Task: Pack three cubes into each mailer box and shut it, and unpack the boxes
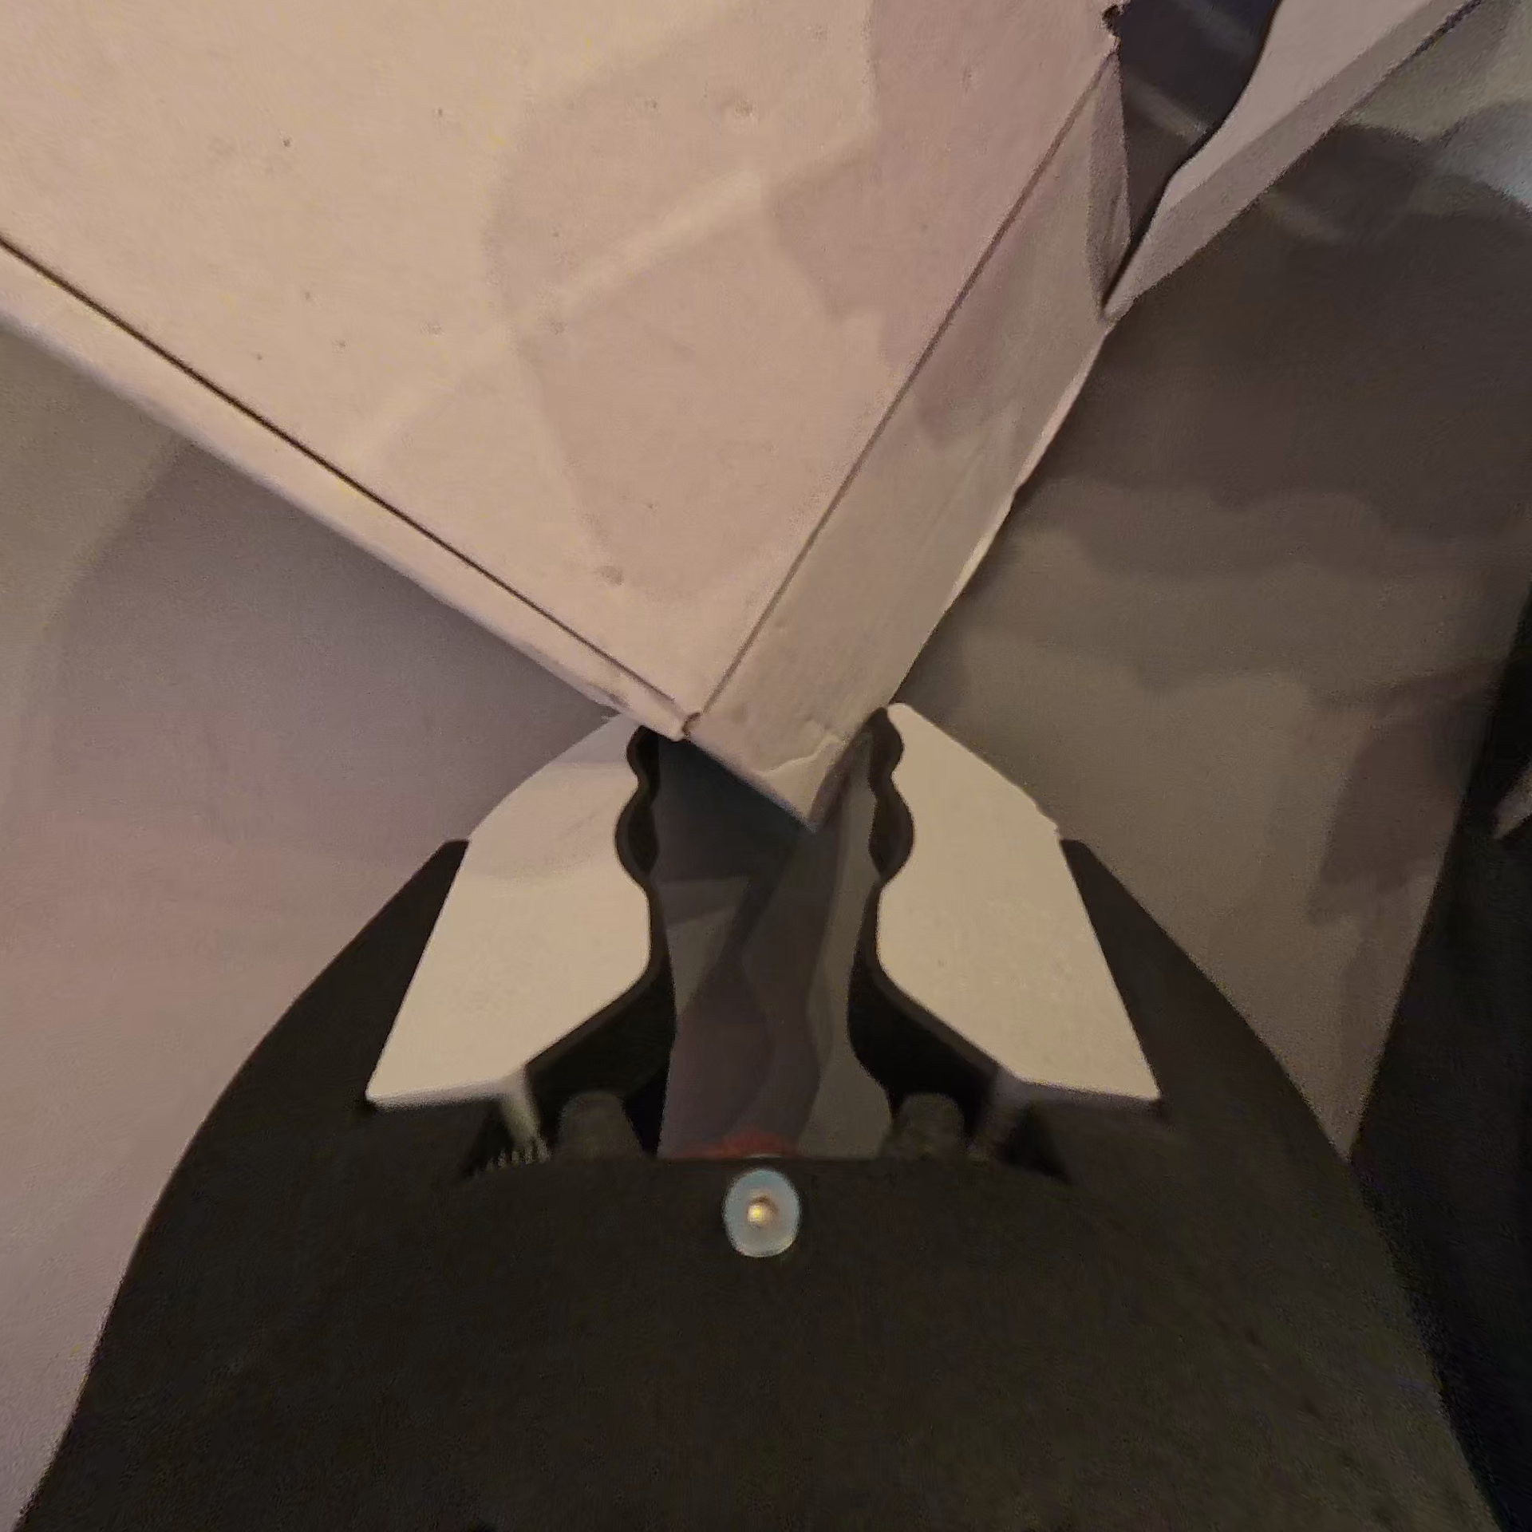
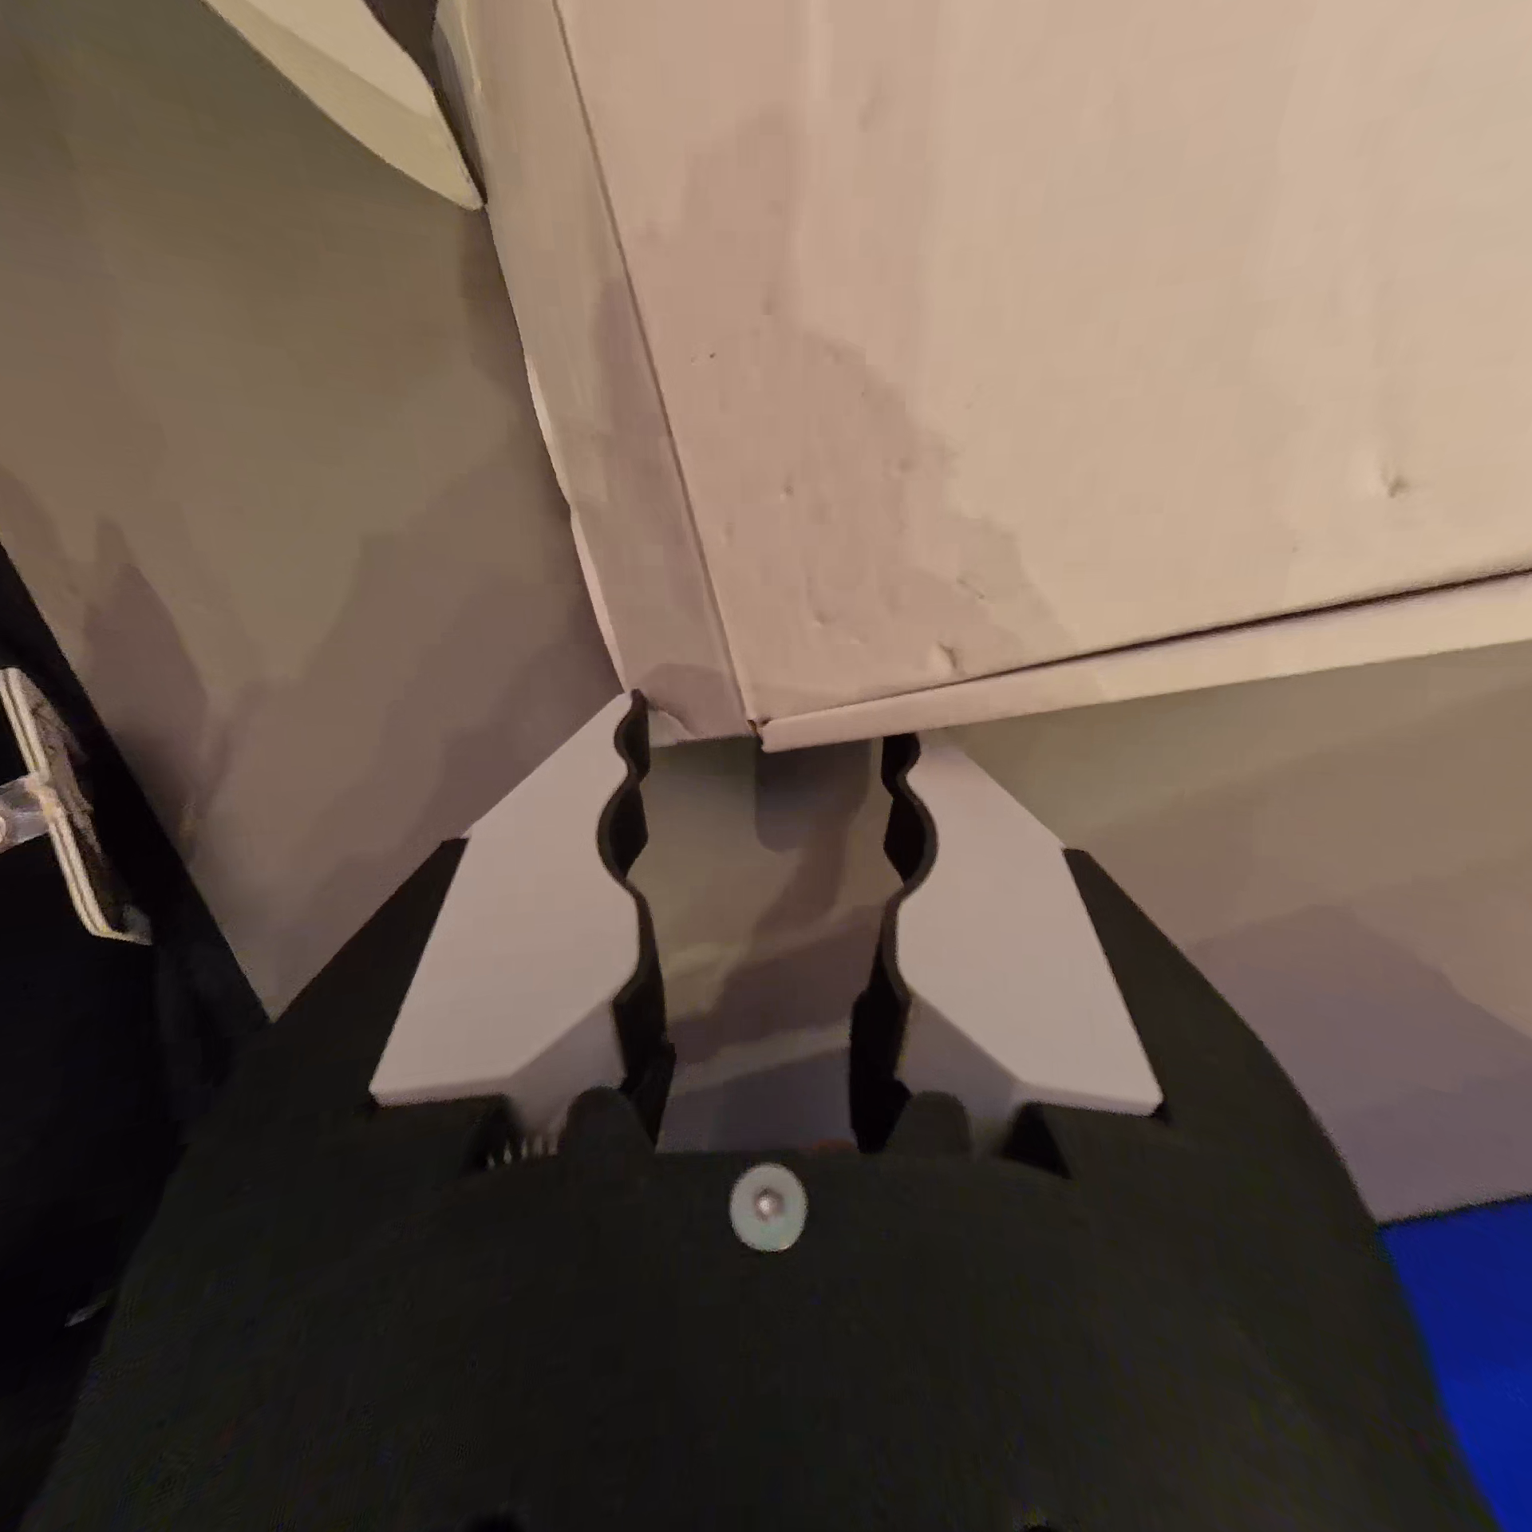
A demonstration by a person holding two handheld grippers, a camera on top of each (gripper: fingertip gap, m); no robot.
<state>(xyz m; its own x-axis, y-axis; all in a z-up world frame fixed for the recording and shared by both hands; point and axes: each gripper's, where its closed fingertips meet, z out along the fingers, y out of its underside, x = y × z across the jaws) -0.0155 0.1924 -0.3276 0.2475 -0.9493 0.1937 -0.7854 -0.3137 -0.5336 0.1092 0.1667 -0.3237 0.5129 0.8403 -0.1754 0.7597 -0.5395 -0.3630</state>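
Left gripper (image 1: 763,738): jaws part open, gap narrow; near corner of closed white mailer box (image 1: 514,332) pokes between fingertips; whether pads actually pinch it, cannot tell. Box lies on pale table (image 1: 207,787), lid seam running along front edge. Second white box (image 1: 1293,191) just beyond, at right.

Right gripper (image 2: 767,738): jaws part open, nothing clamped; left fingertip (image 2: 637,721) touches opposite front corner of box (image 2: 1036,332). Blue object (image 2: 1459,1326) at lower right edge.
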